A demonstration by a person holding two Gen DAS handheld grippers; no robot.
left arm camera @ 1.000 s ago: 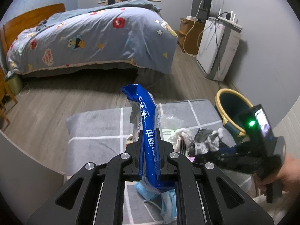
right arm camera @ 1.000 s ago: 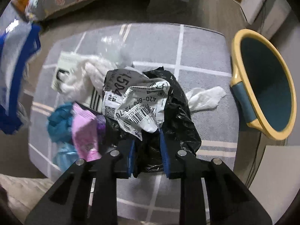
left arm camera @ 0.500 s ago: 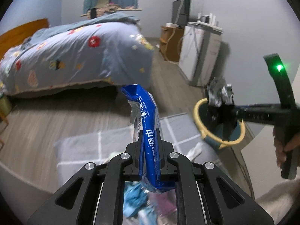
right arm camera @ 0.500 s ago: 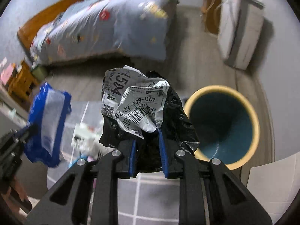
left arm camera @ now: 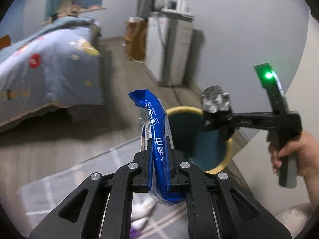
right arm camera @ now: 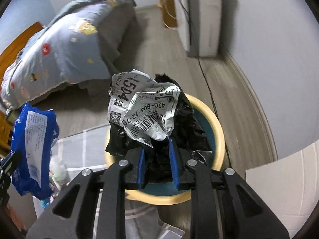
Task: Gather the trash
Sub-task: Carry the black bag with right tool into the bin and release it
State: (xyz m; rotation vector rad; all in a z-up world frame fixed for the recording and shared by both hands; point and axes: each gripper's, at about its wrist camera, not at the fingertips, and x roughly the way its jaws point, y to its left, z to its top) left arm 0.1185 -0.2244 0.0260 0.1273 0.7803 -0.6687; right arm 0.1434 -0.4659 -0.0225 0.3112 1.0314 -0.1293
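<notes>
A bed with a pale blue patterned quilt (left arm camera: 45, 59) fills the left of the room, well apart from a tall white cabinet (left arm camera: 169, 47) against the grey wall. On the wooden floor lies a grey rug with white lines (left arm camera: 65, 179), and just beside it stands a round teal waste bin with a yellow rim (right arm camera: 219, 137). The right gripper (right arm camera: 156, 147) pinches a crumpled black plastic bag with a white shipping label (right arm camera: 143, 109) above the bin's mouth. The left gripper (left arm camera: 159, 141) is clamped on a flat blue snack wrapper (left arm camera: 153, 119), near the bin's rim.
</notes>
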